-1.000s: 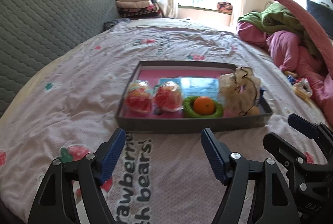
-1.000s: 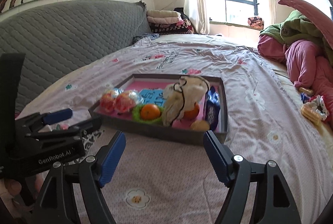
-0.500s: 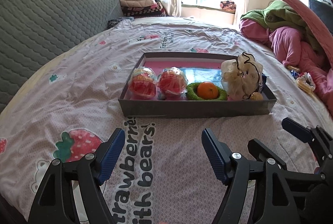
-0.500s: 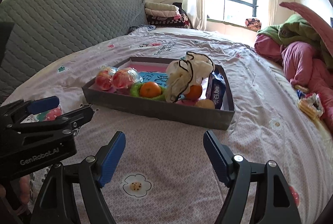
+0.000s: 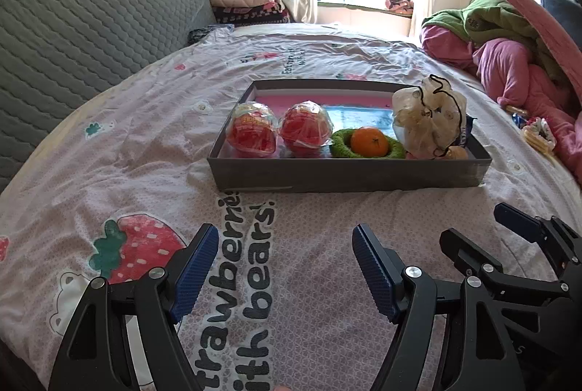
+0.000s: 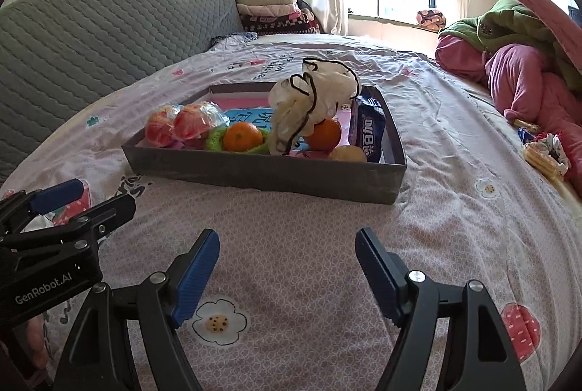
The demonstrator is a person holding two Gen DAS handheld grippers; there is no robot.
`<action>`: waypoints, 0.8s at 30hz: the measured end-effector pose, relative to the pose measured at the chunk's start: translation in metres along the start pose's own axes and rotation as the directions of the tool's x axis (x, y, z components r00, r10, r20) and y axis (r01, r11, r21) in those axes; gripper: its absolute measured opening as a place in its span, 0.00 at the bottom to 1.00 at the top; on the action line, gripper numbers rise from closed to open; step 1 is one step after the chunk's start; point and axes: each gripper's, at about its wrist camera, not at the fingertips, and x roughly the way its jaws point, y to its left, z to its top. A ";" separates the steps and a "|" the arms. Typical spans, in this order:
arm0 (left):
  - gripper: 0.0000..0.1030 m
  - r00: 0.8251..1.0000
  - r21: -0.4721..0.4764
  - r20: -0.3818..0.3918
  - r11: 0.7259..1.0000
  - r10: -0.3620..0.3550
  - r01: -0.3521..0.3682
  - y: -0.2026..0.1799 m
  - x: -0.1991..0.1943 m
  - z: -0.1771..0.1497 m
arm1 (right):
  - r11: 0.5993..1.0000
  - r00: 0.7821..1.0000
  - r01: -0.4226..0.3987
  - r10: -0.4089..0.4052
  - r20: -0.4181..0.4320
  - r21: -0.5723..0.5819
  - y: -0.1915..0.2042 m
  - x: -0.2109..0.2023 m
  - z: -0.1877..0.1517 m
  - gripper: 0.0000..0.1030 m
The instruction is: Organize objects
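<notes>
A shallow grey cardboard tray [image 5: 349, 174] sits mid-bed on the pink strawberry-print bedsheet [image 5: 152, 143]. The left claw [image 5: 285, 267] and right claw [image 6: 287, 271] both gape wide, holding nothing, short of its near wall. Only the right wrist view shows a blue snack packet [image 6: 369, 127] against the right wall and a second orange [image 6: 325, 134] behind the cream drawstring pouch [image 6: 309, 103].

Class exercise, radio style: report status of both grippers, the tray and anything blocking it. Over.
Left gripper open, empty. Right gripper open, empty. Grey tray ahead on bed, holding orange, wrapped fruit, white pouch. Nothing between grippers and tray.
</notes>
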 end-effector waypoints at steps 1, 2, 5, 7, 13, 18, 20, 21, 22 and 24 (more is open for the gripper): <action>0.75 1.000 -0.001 -0.001 1.000 -0.001 0.001 0.001 0.001 0.000 | 1.000 1.000 0.002 -0.002 0.000 -0.003 0.000 0.000 0.000 0.74; 0.75 1.000 -0.004 -0.003 1.000 -0.003 0.003 0.002 0.001 -0.001 | 1.000 1.000 0.001 -0.001 0.000 -0.005 0.001 0.000 0.000 0.74; 0.75 1.000 -0.016 -0.014 1.000 -0.007 0.006 0.004 0.003 -0.002 | 1.000 1.000 0.005 -0.005 0.000 -0.008 0.001 0.001 -0.001 0.74; 0.75 1.000 -0.021 -0.021 1.000 -0.005 0.005 0.005 0.005 -0.003 | 1.000 1.000 0.004 -0.004 -0.005 -0.006 0.001 0.003 -0.001 0.74; 0.75 0.999 -0.023 -0.037 1.000 -0.004 0.003 0.005 0.009 -0.005 | 1.000 1.000 0.003 -0.003 -0.014 0.003 0.000 0.005 -0.002 0.74; 0.75 0.999 -0.020 -0.035 1.000 -0.001 0.001 0.004 0.009 -0.005 | 1.000 1.000 0.003 -0.003 -0.013 0.017 -0.002 0.003 -0.003 0.74; 0.75 0.999 -0.020 -0.036 1.000 -0.001 0.001 0.005 0.009 -0.005 | 1.000 1.000 -0.005 0.005 -0.017 0.024 -0.003 0.004 -0.003 0.74; 0.75 0.999 -0.020 -0.037 1.000 -0.001 0.001 0.004 0.009 -0.005 | 1.000 1.000 -0.006 0.006 -0.017 0.026 -0.003 0.004 -0.003 0.74; 0.75 0.999 -0.021 -0.037 1.000 -0.002 0.001 0.005 0.009 -0.006 | 1.000 1.000 -0.007 0.007 -0.016 0.025 -0.003 0.004 -0.003 0.74; 0.75 0.999 -0.022 -0.036 1.000 -0.004 0.004 0.005 0.009 -0.006 | 1.000 1.000 -0.009 0.009 -0.016 0.022 -0.002 0.003 -0.003 0.74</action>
